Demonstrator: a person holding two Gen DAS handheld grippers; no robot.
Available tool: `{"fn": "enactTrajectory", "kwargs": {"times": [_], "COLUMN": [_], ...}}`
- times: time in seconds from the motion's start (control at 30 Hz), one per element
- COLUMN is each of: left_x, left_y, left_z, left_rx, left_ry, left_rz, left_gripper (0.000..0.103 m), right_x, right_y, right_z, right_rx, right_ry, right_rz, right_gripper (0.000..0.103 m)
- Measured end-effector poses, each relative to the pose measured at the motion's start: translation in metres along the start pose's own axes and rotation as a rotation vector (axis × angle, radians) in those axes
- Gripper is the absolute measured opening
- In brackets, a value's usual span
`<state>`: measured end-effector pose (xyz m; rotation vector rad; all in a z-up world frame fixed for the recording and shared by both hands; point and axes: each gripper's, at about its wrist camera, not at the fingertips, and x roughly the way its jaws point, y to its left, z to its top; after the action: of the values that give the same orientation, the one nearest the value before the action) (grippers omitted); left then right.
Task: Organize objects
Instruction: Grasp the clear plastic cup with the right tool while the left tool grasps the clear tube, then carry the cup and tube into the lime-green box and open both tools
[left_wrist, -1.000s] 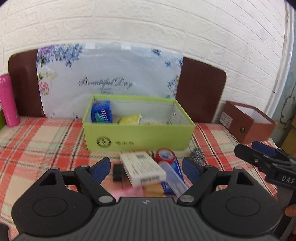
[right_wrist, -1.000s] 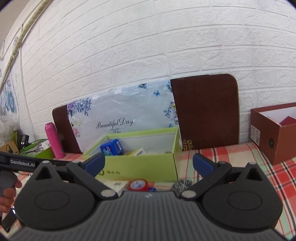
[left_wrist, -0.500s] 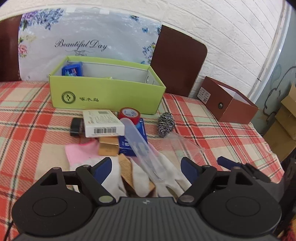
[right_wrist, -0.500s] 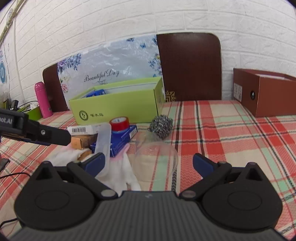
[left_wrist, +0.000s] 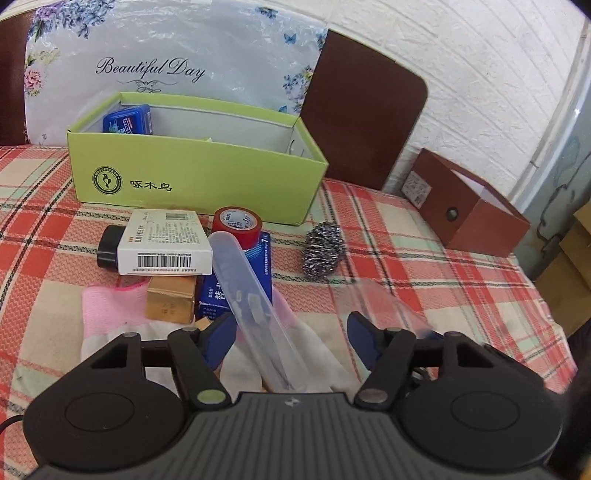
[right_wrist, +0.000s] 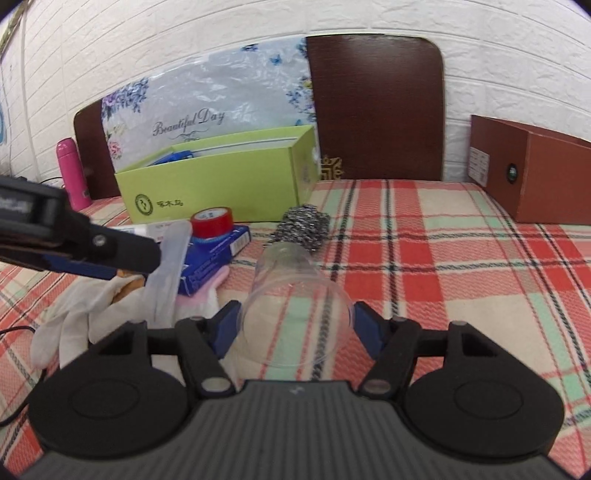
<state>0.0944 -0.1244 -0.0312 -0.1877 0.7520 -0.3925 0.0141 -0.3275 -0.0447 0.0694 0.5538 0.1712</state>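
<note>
My left gripper (left_wrist: 291, 338) hangs low over the pile, its jaws closing. A long translucent plastic case (left_wrist: 255, 306) lies between its fingers on a white glove (left_wrist: 325, 365), near the left pad; the right pad is apart from it. My right gripper (right_wrist: 295, 326) is also closing, around the mouth of a clear plastic cup (right_wrist: 295, 295) lying on its side. The rim sits just inside both pads and looks undeformed. The cup (left_wrist: 384, 299) shows faintly in the left wrist view. The green box (left_wrist: 207, 173) stands open behind, with a blue pack (left_wrist: 129, 118) inside.
On the plaid cloth (left_wrist: 424, 280) lie a red tape roll (left_wrist: 236, 225), white carton (left_wrist: 166, 243), blue carton (left_wrist: 258, 269), gold box (left_wrist: 170, 301), black item (left_wrist: 109, 247) and steel scourer (left_wrist: 323, 253). A brown box (left_wrist: 472, 218) stands right, a pink bottle (right_wrist: 72, 173) far left.
Both grippers have come down and forward to the items and narrowed their jaws. The case now lies between the left fingers, the cup's mouth between the right ones.
</note>
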Motion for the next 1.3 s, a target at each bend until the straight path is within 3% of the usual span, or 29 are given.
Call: {"fn": "enactTrajectory", "kwargs": {"times": [0.07, 0.13, 0.17, 0.23, 0.43, 0.63, 0.83, 1.0, 1.07, 1.17, 1.3], "left_x": [0.014, 0.026, 0.032, 0.038, 0.021, 0.024, 0.034, 0.037, 0.041, 0.045, 0.033], "left_y": [0.000, 0.002, 0.004, 0.009, 0.008, -0.003, -0.005, -0.012, -0.017, -0.017, -0.006], "left_z": [0.002, 0.003, 0.002, -0.001, -0.009, -0.015, -0.014, -0.015, -0.016, -0.016, -0.007], "left_rx": [0.001, 0.004, 0.005, 0.002, 0.142, 0.184, 0.182, 0.215, 0.259, 0.299, 0.215], "left_ry": [0.015, 0.042, 0.061, 0.098, 0.171, 0.166, 0.171, 0.160, 0.159, 0.152, 0.135], "left_rz": [0.031, 0.045, 0.043, 0.019, -0.109, -0.061, -0.047, -0.042, -0.030, -0.003, -0.061], "left_gripper": [0.062, 0.049, 0.036, 0.030, 0.029, 0.029, 0.036, 0.052, 0.049, 0.030, 0.029], "right_x": [-0.008, -0.015, -0.018, -0.023, -0.031, -0.029, -0.027, -0.021, -0.020, -0.023, -0.028], "right_y": [-0.006, -0.011, -0.012, -0.015, -0.014, -0.014, -0.015, -0.014, -0.015, -0.016, -0.017], "right_z": [-0.003, -0.005, -0.006, -0.007, -0.007, -0.010, -0.012, -0.011, -0.012, -0.012, -0.008], "right_rx": [0.016, 0.031, 0.039, 0.060, 0.045, 0.049, 0.059, 0.060, 0.067, 0.072, 0.078], "right_ry": [-0.005, -0.007, -0.010, -0.011, -0.007, 0.012, 0.020, 0.026, 0.028, 0.027, 0.014], "right_rz": [-0.011, -0.018, -0.016, -0.004, 0.011, -0.003, -0.001, -0.011, -0.010, -0.015, -0.021], "right_gripper": [0.066, 0.066, 0.066, 0.066, 0.066, 0.066, 0.066, 0.066, 0.066, 0.066, 0.065]}}
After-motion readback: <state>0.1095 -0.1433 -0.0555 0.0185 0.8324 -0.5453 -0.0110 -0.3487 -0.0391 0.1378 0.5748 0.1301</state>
